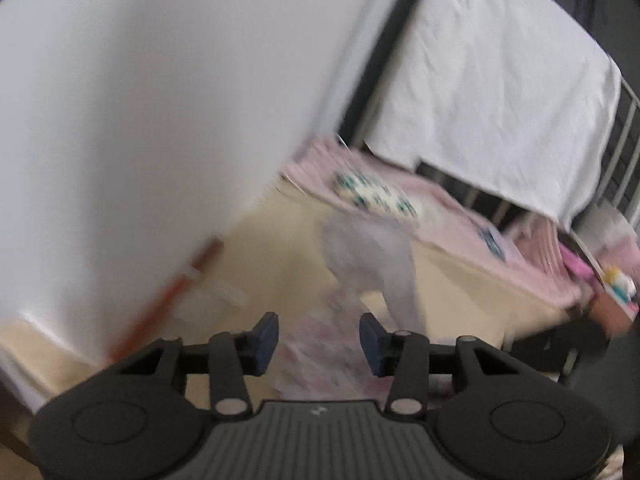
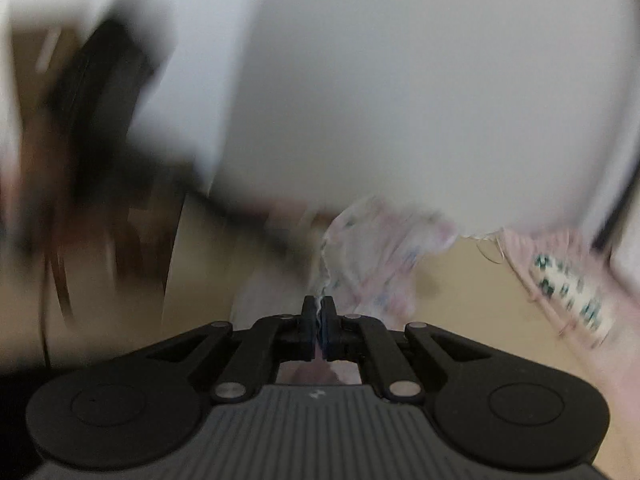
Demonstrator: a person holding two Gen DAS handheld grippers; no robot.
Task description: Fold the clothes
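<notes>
My right gripper (image 2: 319,312) is shut on the edge of a thin pale garment with a small pink and blue print (image 2: 368,256), which trails away from the jaws over the beige surface (image 2: 460,280). In the left wrist view the same garment (image 1: 372,256) hangs blurred above the beige surface (image 1: 280,240), with more printed cloth (image 1: 320,352) lying below my left gripper (image 1: 319,336). The left gripper is open and empty above that cloth. Both views are motion-blurred.
A stack of pink folded cloth with a white and green patterned piece (image 1: 376,194) on top lies beyond the garment; the patterned piece also shows at the right wrist view's right side (image 2: 568,292). A white sheet (image 1: 500,80) hangs over a metal bed rail. A white wall (image 1: 140,120) stands on the left.
</notes>
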